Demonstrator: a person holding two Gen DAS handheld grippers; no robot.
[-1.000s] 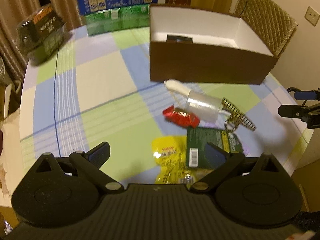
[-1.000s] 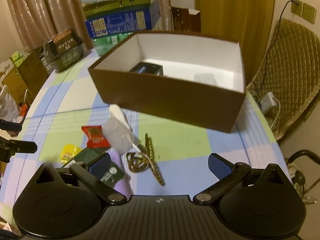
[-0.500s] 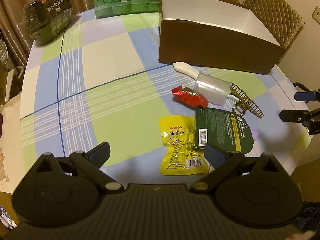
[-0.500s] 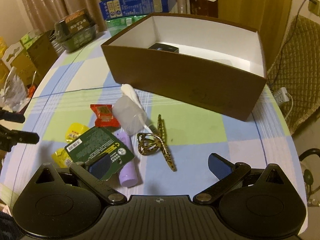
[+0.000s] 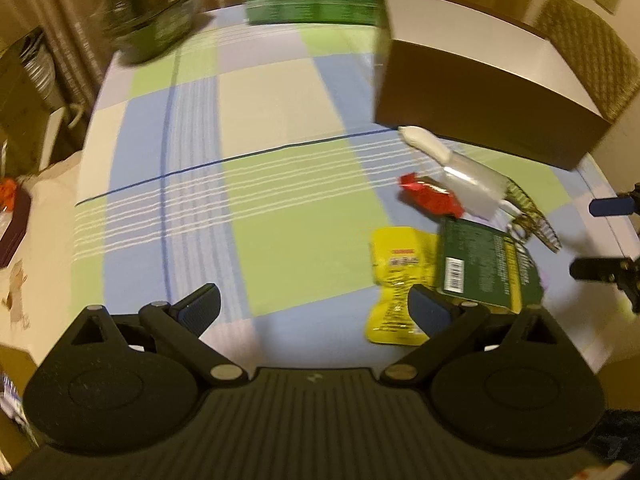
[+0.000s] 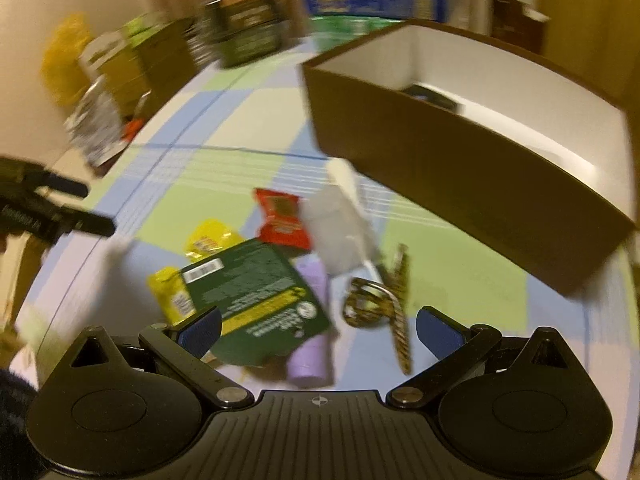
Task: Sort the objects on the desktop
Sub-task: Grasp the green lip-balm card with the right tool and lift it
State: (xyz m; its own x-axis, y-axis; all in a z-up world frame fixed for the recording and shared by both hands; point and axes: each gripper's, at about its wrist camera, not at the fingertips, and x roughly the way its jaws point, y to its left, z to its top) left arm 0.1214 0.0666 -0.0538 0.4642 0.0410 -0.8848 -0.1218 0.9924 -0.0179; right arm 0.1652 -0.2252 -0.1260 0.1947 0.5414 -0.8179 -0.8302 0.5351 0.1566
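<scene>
Both frames have turned blurry since half a second ago. The left gripper [image 5: 314, 306] and right gripper [image 6: 318, 326] stay wide open, empty, above the green packet [image 6: 256, 286] near the brown box [image 6: 472, 172].

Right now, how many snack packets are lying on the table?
2: a red packet beside the lint roller, and a yellow packet partly under the green card. More may be hidden beneath it.

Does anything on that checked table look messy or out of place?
Yes: the loose things lie in an overlapping heap beside the brown box. The green card rests partly on the yellow packet and purple tube; the hair clip lies askew. Nothing looks spilled or broken.
</scene>
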